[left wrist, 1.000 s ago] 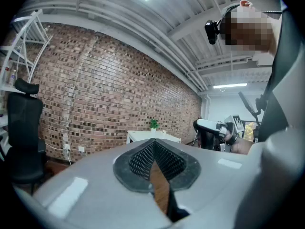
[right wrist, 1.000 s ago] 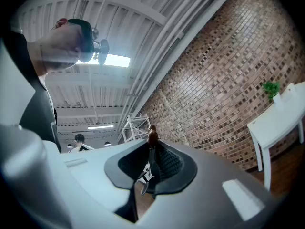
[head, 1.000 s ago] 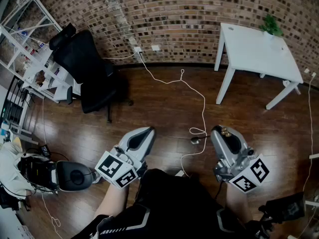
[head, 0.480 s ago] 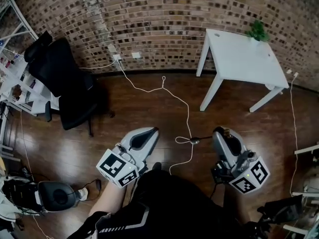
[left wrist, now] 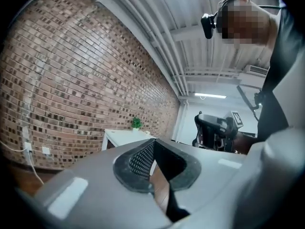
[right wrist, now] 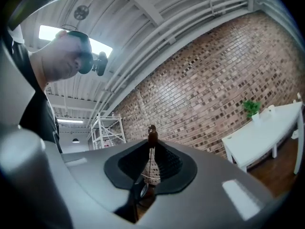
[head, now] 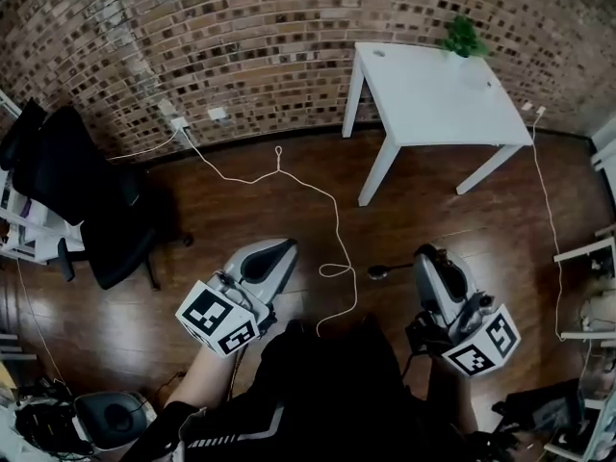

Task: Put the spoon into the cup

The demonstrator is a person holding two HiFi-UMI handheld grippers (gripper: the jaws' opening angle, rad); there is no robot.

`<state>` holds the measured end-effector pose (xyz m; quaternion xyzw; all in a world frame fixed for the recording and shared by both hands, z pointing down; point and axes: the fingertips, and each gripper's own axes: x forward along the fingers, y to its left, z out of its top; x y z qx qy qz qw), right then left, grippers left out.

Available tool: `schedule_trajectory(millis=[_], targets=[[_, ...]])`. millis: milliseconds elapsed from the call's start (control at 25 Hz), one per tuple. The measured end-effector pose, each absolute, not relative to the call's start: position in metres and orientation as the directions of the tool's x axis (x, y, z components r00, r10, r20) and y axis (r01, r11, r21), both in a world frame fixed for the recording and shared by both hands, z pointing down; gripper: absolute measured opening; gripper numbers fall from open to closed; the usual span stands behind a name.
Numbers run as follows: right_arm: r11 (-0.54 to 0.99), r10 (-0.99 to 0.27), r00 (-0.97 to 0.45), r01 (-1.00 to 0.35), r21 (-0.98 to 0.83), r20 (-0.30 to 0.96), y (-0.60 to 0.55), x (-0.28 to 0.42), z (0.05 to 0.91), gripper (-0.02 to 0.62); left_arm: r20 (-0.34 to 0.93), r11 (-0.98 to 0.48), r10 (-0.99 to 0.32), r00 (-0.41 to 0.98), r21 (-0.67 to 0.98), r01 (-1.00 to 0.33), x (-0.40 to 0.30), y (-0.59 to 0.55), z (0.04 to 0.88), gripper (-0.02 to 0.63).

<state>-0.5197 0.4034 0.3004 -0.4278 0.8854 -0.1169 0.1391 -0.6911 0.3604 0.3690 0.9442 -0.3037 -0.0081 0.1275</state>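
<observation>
Spoon (head: 378,272) was clamped crosswise in the right gripper (head: 428,255). In the right gripper view I saw its thin shaft pinched between the jaws, with the brown handle end poking out above them and the bowl hanging below. In the head view the bowl stuck out sideways toward the left gripper (head: 281,249), above the wood floor (head: 192,258). Left gripper's jaws were closed tip to tip with nothing between them, just a sliver of floor showing through. Both grippers pointed roughly level, well apart from each other. White table (head: 433,94) stood ahead-right by the brick wall (head: 241,37), with a small green plant (head: 464,37) on its far edge. White cable (head: 332,215) ran from a wall socket (head: 180,123) across the floor, and a black office chair (head: 82,200) stood off left
</observation>
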Motion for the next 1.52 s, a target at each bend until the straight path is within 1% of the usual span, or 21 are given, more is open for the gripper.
schedule_trajectory(millis=[120,320,440,520,640,840,1000,1200,1280,1400,1520], targets=[[0.600,-0.797,-0.585,-0.740,-0.305,-0.149,0.386,-0.502,0.299,0.041,0.053,-0.806,-0.553,0.831,0.220,-0.550,-0.658,0.337,0.360,-0.006],[0.647,-0.763,-0.616,-0.720,-0.253,-0.196,0.365,-0.460,0.287,0.041,0.031,-0.819,-0.527,0.850,0.248,-0.517,-0.583,0.307,0.358,-0.006],[0.646,-0.763,-0.613,-0.713,-0.273,-0.205,0.357,-0.423,0.290,0.041,0.063,-0.829,-0.514,0.855,0.219,-0.515,-0.537,0.285,0.355,-0.006],[0.640,-0.768,-0.609,-0.712,-0.289,-0.198,0.354,-0.399,0.297,0.041,0.058,-0.839,-0.506,0.860,0.198,-0.507,-0.512,0.275,0.348,-0.006],[0.613,-0.789,-0.585,-0.722,-0.322,-0.188,0.335,-0.367,0.301,0.041,0.046,-0.842,-0.499,0.865,0.212,-0.496,-0.486,0.258,0.343,-0.006],[0.562,-0.827,-0.523,-0.762,-0.322,-0.205,0.298,-0.359,0.295,0.041,0.047,-0.871,-0.434,0.900,0.232,-0.432,-0.484,0.229,0.349,-0.006],[0.496,-0.866,-0.419,-0.788,-0.364,-0.273,0.267,-0.355,0.276,0.041,0.046,-0.905,-0.367,0.929,0.214,-0.368,-0.500,0.188,0.342,-0.006],[0.409,-0.908,-0.342,-0.851,-0.330,-0.242,0.237,-0.361,0.275,0.041,0.060,-0.916,-0.324,0.944,0.228,-0.329,-0.516,0.135,0.355,-0.006],[0.382,-0.921,-0.319,-0.857,-0.346,-0.225,0.230,-0.353,0.278,0.041,0.070,-0.916,-0.310,0.948,0.245,-0.317,-0.510,0.127,0.360,-0.006],[0.354,-0.932,-0.292,-0.863,-0.361,-0.217,0.215,-0.328,0.273,0.041,0.052,-0.920,-0.292,0.955,0.257,-0.295,-0.482,0.118,0.356,-0.006],[0.371,-0.925,-0.312,-0.865,-0.338,-0.219,0.203,-0.303,0.276,0.041,0.053,-0.924,-0.292,0.955,0.243,-0.296,-0.453,0.104,0.358,-0.006]])
